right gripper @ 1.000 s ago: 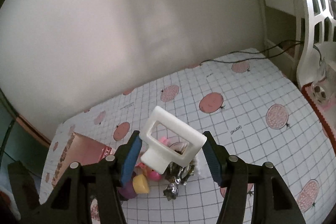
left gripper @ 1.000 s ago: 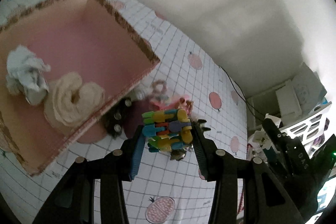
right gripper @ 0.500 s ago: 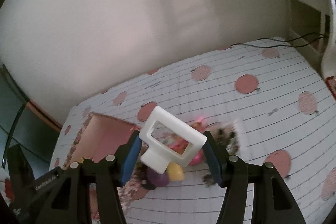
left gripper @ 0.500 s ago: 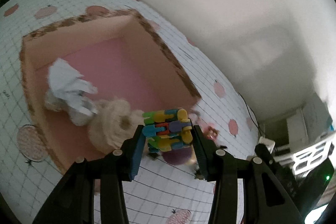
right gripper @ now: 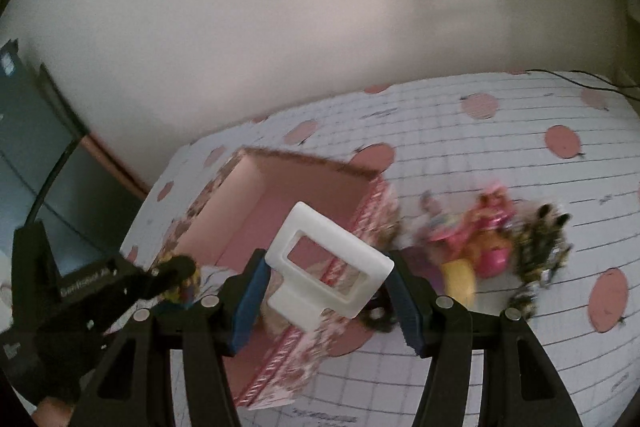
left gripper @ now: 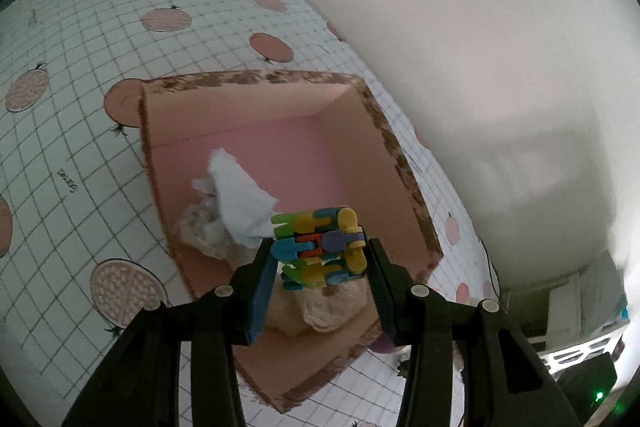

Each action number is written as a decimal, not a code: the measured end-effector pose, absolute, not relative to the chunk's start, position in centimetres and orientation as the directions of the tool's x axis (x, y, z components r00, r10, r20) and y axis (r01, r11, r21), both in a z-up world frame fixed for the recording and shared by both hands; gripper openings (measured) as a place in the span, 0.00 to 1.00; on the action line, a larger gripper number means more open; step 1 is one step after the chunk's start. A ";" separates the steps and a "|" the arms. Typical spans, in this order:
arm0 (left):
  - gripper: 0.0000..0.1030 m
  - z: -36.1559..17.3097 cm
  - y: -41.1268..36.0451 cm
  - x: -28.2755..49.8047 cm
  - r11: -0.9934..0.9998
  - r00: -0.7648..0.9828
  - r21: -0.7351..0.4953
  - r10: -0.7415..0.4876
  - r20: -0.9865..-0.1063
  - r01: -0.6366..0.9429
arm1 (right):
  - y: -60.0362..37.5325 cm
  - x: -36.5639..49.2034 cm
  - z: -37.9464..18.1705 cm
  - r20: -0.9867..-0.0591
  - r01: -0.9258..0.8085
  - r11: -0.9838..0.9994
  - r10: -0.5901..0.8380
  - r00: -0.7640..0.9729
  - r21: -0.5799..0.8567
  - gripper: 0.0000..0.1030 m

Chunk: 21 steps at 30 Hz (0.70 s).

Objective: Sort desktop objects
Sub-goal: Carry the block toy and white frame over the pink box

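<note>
Gridded white cloth with pink fruit prints [left gripper: 80, 99] covers the desk you work over, with a plain pale wall behind it. Start with your left gripper [left gripper: 320, 251]: its jaws pinch the multicoloured block toy [left gripper: 318, 247] squarely between the blue pads. A second ago that toy hung over bare cloth beside the box; now it sits directly above the pink box [left gripper: 256, 91], whose open floor lies just ahead of and beneath the fingertips. Below the toy you see a cream cloth bundle [left gripper: 324, 311], and a little farther ahead a crumpled white tissue [left gripper: 240, 195], both already inside. So the carry looks finished, and the next thing seems to be opening the jaws to drop it.

Your right gripper [right gripper: 326, 279] clamps the white rectangular frame piece [right gripper: 324, 267] by its sides. It too has swung over from the open cloth and now hovers at the box's near rim [right gripper: 320, 339], not yet fully over the interior. Off to its right, past the box wall, the leftover pile waits on the cloth: a pink and yellow toy [right gripper: 480, 251] and a dark spiky cluster [right gripper: 540, 255], blurred by the motion. The left gripper shows at the lower left of that view.
</note>
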<state>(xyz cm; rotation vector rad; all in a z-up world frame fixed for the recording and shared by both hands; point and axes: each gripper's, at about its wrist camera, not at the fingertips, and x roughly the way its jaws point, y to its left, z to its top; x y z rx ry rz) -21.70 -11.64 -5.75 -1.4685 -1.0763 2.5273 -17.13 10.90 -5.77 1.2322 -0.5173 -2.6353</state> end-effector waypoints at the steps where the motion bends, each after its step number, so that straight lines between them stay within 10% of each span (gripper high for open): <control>1: 0.45 -5.8 -12.1 -21.5 -0.756 -0.557 -0.578 0.350 -0.754 0.307 | 10.5 -17.1 -5.9 -0.705 0.028 -0.921 -0.317 -0.634 0.389 0.60; 21: 0.45 -6.1 -15.2 -21.1 -0.735 -0.582 -0.571 0.298 -0.757 0.366 | 7.5 -16.8 -6.8 -0.708 0.066 -0.919 -0.344 -0.616 0.388 0.60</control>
